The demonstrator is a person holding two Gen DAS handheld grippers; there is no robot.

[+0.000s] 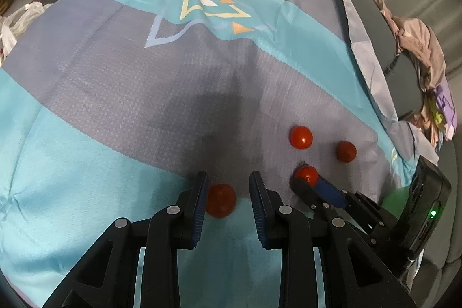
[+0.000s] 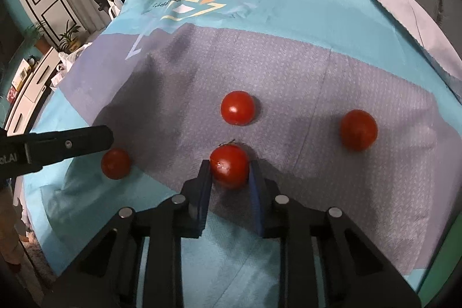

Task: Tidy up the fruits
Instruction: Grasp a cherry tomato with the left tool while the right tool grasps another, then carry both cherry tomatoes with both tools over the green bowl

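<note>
Several red cherry tomatoes lie on a blue and grey cloth (image 1: 115, 82). My left gripper (image 1: 228, 184) is open, its fingers either side of one tomato (image 1: 221, 200) on the cloth; that tomato also shows in the right wrist view (image 2: 116, 163). My right gripper (image 2: 229, 172) is shut on a stemmed tomato (image 2: 229, 169), low on the cloth; it also shows in the left wrist view (image 1: 306, 175). Two more tomatoes lie free: one beyond (image 2: 237, 108) and one to the right (image 2: 358, 130).
The cloth (image 2: 288, 62) covers a rounded grey surface whose edge curves down on the right (image 1: 375, 28). A heap of clothes (image 1: 418, 54) lies at the far right. White bags (image 1: 17, 22) and furniture (image 2: 34, 82) stand off to the left.
</note>
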